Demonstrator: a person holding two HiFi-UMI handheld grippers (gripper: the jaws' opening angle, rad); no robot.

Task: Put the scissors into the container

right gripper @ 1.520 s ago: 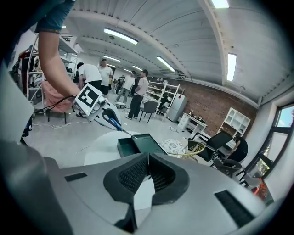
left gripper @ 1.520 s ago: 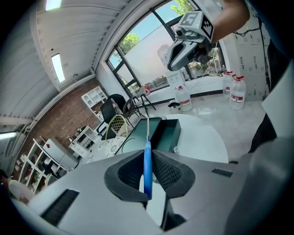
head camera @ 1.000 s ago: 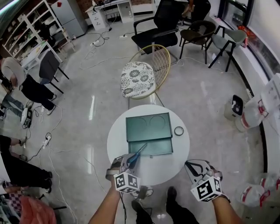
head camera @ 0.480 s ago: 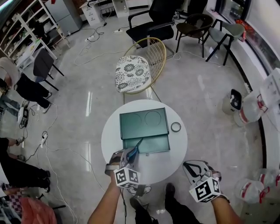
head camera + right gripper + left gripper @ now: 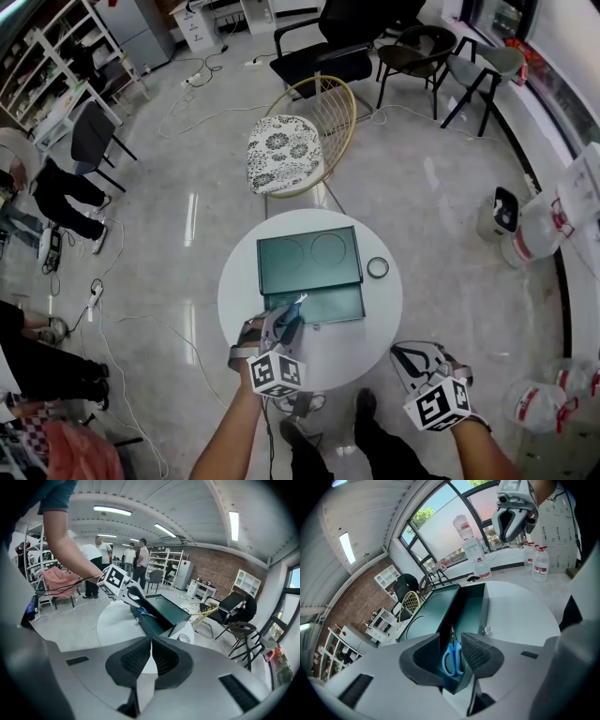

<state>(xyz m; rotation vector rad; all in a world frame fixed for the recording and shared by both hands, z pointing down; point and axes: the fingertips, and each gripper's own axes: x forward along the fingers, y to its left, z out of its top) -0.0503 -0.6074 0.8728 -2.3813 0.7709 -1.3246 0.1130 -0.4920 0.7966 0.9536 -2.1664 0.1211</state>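
Two-jaw left gripper [image 5: 451, 641] at round white table's [image 5: 520, 616] near edge: opening, letting go of blue-handled steel scissors [image 5: 452, 660], lying inside dark green metal container's [image 5: 436, 613] open tray. Probably leaves only withdrawal. Right gripper [image 5: 151, 656], beyond near-right edge: closed, empty.

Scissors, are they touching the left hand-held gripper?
Cannot tell. In the left gripper view the scissors sit between the opening jaws of the left hand-held gripper, with no plain gap or contact showing.
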